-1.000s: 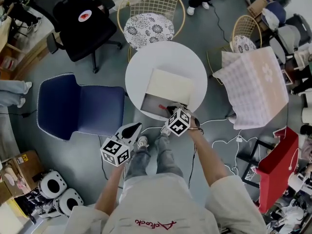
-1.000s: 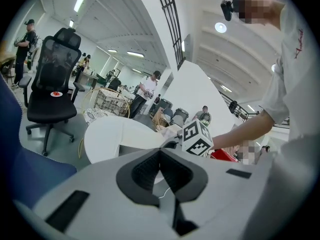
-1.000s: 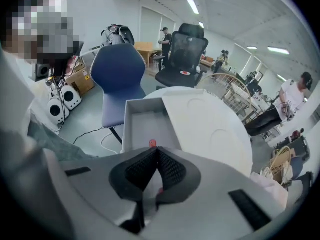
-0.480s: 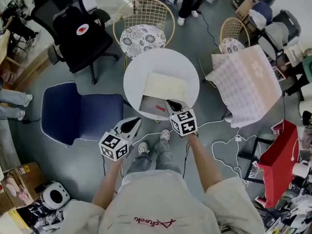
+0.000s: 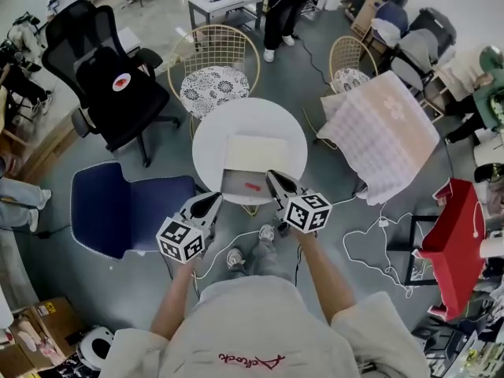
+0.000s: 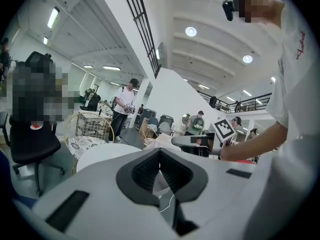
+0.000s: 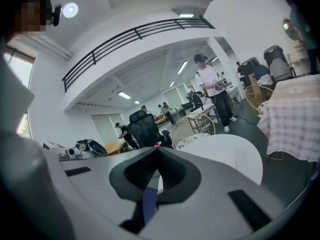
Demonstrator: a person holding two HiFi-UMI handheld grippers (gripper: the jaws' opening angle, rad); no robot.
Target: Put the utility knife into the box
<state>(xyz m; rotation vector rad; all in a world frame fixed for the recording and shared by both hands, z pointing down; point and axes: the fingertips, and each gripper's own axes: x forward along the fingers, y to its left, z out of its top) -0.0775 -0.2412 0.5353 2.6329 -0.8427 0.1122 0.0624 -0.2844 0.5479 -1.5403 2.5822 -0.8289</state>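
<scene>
The red utility knife [image 5: 253, 186] lies inside the open grey box [image 5: 236, 184], whose pale lid [image 5: 256, 151] stands back behind it on the round white table [image 5: 211, 136]. My right gripper [image 5: 272, 177] hovers at the box's front right corner, jaws shut on nothing, apart from the knife. My left gripper [image 5: 214, 199] hangs off the table's front left edge, also shut and empty. In the left gripper view the shut jaws of the left gripper [image 6: 160, 151] point over the table [image 6: 107, 154]. In the right gripper view the right gripper [image 7: 158, 150] is shut; the knife is hidden there.
A wire chair with a patterned cushion [image 5: 214, 81] stands behind the table, a blue chair [image 5: 126, 203] to its left, a black office chair [image 5: 106, 77] further back. A checked cloth [image 5: 382, 132] drapes to the right. Cables [image 5: 370, 231] trail on the floor. People stand far off.
My right gripper has drawn back from over the box toward me, leaving the red knife lying inside. The head view has tilted up, showing more room. The left gripper stayed about in place.
</scene>
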